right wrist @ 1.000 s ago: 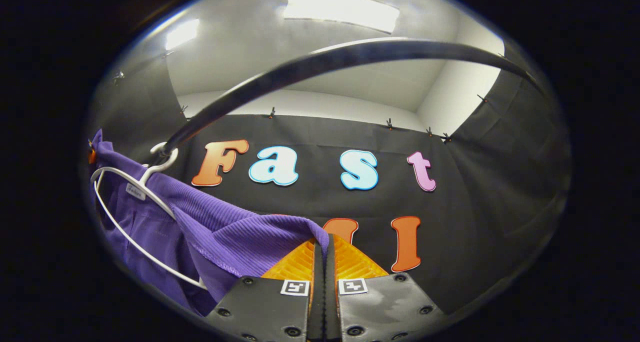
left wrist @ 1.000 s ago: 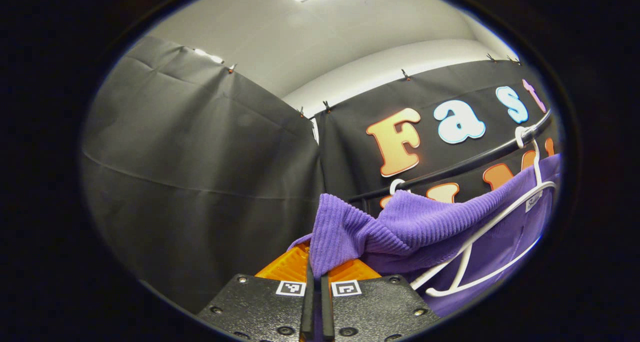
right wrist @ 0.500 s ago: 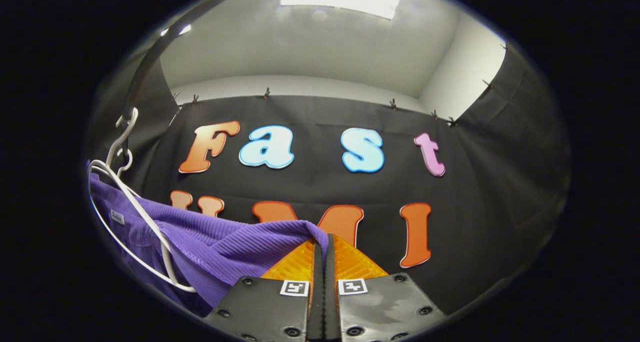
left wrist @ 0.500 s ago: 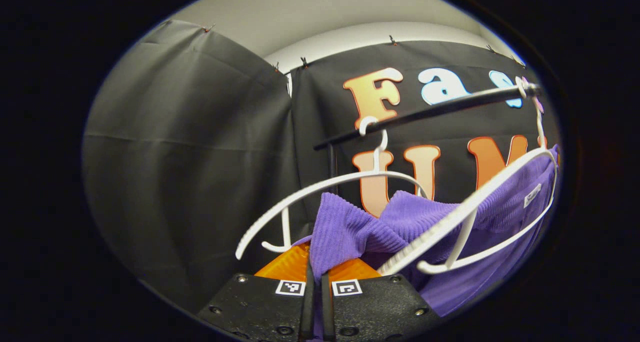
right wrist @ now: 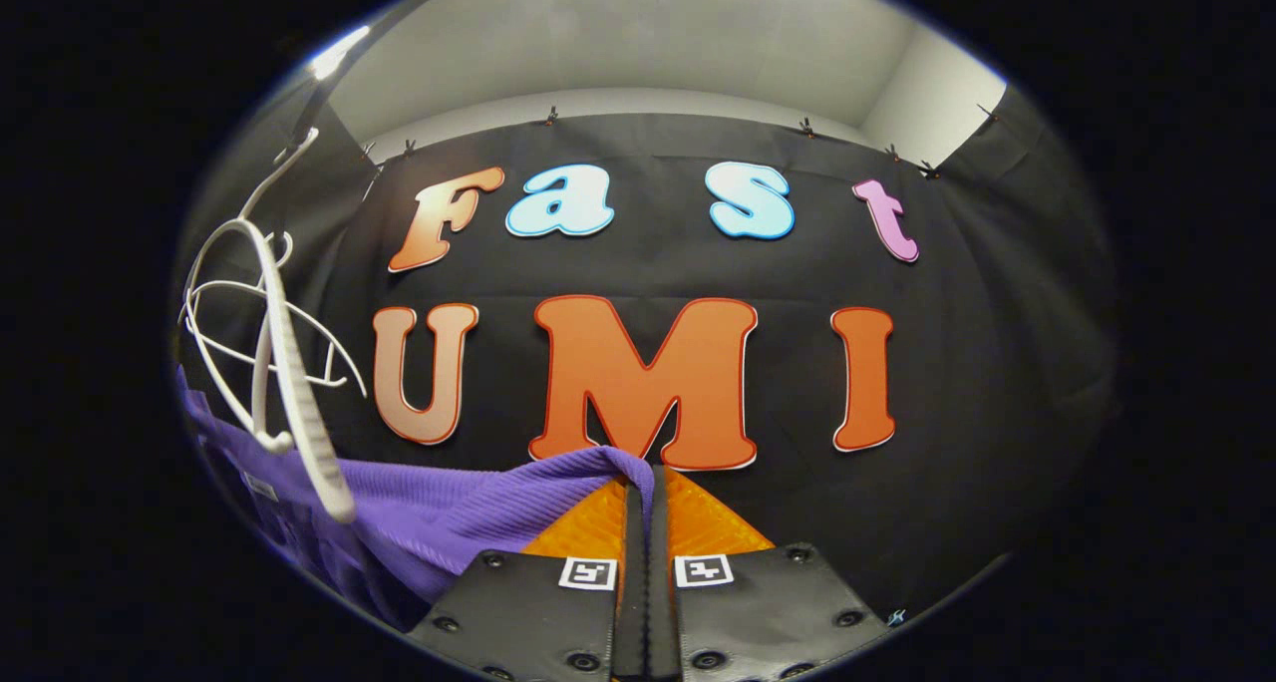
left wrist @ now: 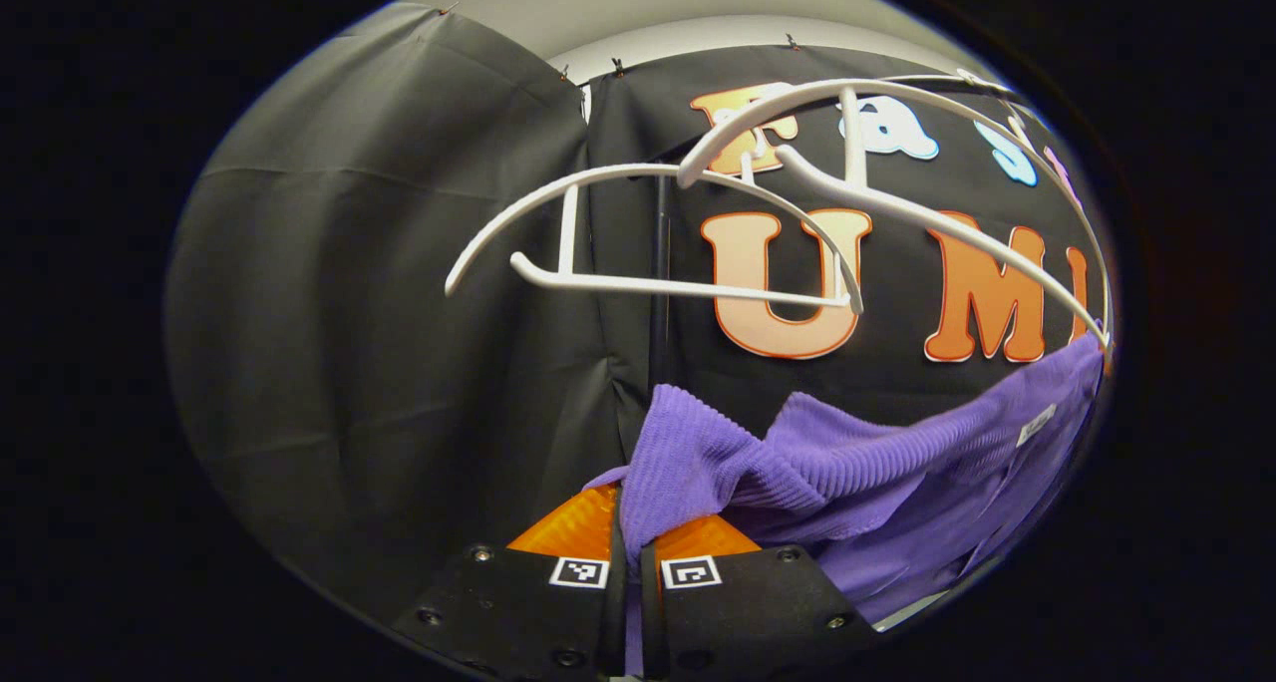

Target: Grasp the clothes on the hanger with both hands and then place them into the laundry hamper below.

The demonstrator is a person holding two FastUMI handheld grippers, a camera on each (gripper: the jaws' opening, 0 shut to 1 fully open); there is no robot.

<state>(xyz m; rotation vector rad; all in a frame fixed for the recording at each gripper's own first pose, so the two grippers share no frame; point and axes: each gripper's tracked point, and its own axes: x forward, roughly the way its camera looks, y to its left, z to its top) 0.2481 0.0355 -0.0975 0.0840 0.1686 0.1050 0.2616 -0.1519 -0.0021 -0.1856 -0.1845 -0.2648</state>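
Note:
A purple ribbed garment (left wrist: 857, 463) stretches between my two grippers, below the hangers. My left gripper (left wrist: 628, 532) is shut on one edge of it, the cloth bunched between the fingers. In the right gripper view the same purple garment (right wrist: 449, 512) runs off to the left, and my right gripper (right wrist: 643, 508) is shut on its other edge. Two bare white plastic hangers hang above the cloth: one hanger (left wrist: 648, 283) at the centre of the left gripper view, another hanger (left wrist: 927, 223) to its right. In the right gripper view the white hangers (right wrist: 274, 363) sit at the left edge.
The black cloth booth wall (right wrist: 977, 363) stands close behind the garment. A dark upright pole (left wrist: 658, 263) of the clothes rack rises behind the hangers. White ceiling (right wrist: 618, 44) shows above.
Both grippers have dropped with the garment. It has slid off its white hanger, which now hangs bare above the cloth. The rack's rail has left both views.

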